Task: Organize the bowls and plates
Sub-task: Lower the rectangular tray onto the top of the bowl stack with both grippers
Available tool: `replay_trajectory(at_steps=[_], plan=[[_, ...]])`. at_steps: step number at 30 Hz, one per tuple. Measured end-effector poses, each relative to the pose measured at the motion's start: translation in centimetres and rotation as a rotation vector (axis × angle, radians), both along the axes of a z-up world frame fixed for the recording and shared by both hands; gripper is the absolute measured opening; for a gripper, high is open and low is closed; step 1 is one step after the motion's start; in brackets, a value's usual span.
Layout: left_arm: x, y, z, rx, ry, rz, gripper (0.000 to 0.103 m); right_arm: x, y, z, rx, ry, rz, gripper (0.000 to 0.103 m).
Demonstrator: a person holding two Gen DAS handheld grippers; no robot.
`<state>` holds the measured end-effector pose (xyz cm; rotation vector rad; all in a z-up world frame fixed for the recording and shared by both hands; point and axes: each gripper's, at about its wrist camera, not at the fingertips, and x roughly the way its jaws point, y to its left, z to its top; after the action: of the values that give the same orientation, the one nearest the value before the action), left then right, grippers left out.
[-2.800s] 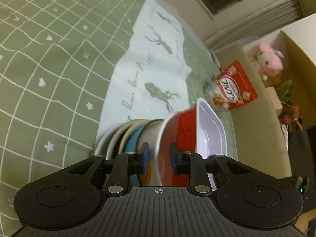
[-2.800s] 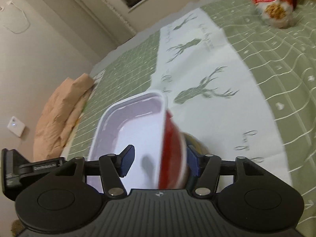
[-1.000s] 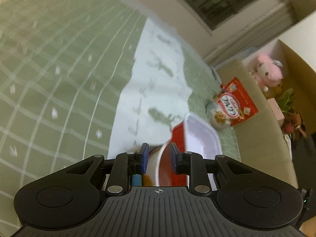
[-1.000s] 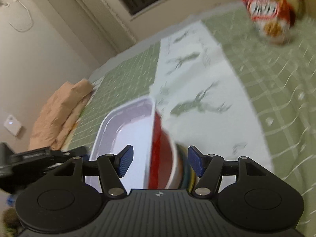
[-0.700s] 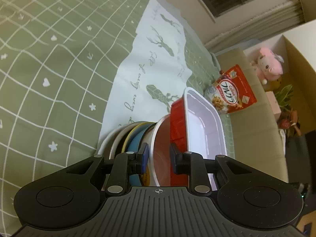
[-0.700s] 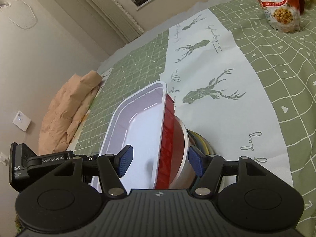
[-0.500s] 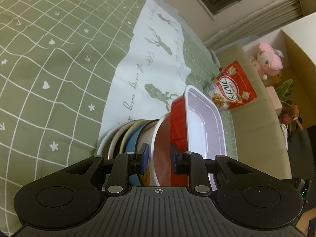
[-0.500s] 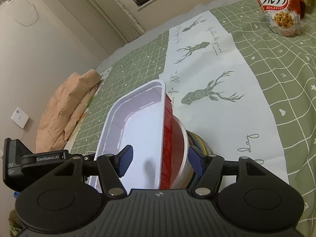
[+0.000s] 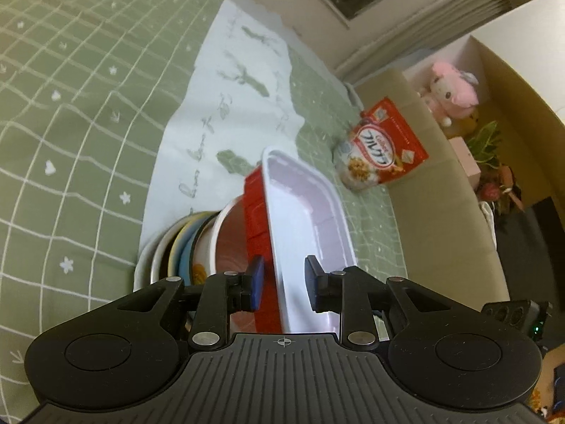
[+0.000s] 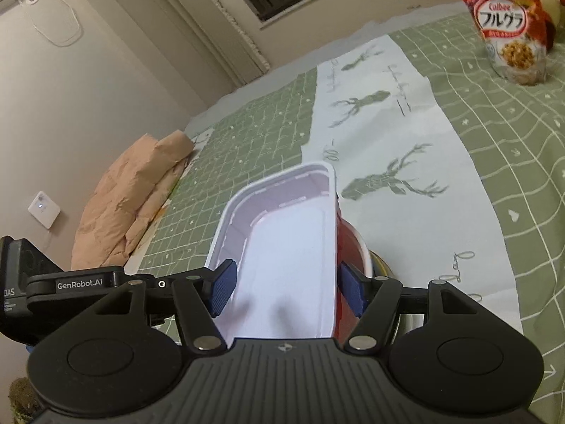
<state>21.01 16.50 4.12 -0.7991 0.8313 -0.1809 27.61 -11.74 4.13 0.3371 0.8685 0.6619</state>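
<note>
my left gripper (image 9: 284, 279) straddles the near wall of the red rectangular tray (image 9: 303, 226), one pad outside on the red face, one inside on the white lining. its jaws are opening and daylight shows between the pads and the wall, so i judge no real grip there. my right gripper (image 10: 286, 284) spans the tray's full width, partly open; its right pad lies at the red outer wall, its left pad at the white rim, but i cannot tell whether they press.

the tray sits tilted on the white bowl (image 9: 226, 236), which tops a stack of plates (image 9: 176, 247) on the deer-print cloth (image 9: 226, 106), itself on the green checked cover (image 9: 70, 106).

to do this step well, i judge the tray needs levelling and centring over the bowl before either gripper withdraws. a cereal bag (image 9: 381, 148) stands well apart.
</note>
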Motion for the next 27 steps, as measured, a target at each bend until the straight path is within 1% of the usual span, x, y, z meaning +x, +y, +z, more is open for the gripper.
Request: replay_trajectory(at_steps=[3,5,8,10,12,15,19,27], plan=[[-0.7,0.2,0.9,0.003,-0.015,0.003,0.028,-0.3,0.1,0.7,0.016,-0.006,0.02,0.065],[-1.0,0.1,1.0,0.024,-0.006,0.008,0.028,-0.5,0.3,0.8,0.016,-0.003,0.034,0.065],[-0.8,-0.2,0.4,0.063,0.014,0.007,0.028,-0.9,0.8,0.6,-0.009,-0.016,0.041,0.065],[-0.5,-0.4,-0.4,0.054,0.037,-0.002,0.027,-0.8,1.0,0.2,-0.032,-0.018,0.028,0.065],[-0.4,-0.5,-0.7,0.045,0.038,-0.006,0.027,-0.7,0.9,-0.2,-0.041,-0.01,0.016,0.065],[-0.3,-0.7,-0.7,0.048,0.034,-0.009,0.027,-0.6,0.8,-0.4,-0.042,-0.005,0.009,0.065],[0.1,-1.1,-0.5,0.074,0.029,-0.009,0.027,-0.5,0.8,-0.4,-0.049,-0.012,0.006,0.065],[0.7,-0.9,-0.9,0.071,0.038,-0.014,0.027,0.1,1.0,-0.5,-0.055,-0.007,0.004,0.065]])
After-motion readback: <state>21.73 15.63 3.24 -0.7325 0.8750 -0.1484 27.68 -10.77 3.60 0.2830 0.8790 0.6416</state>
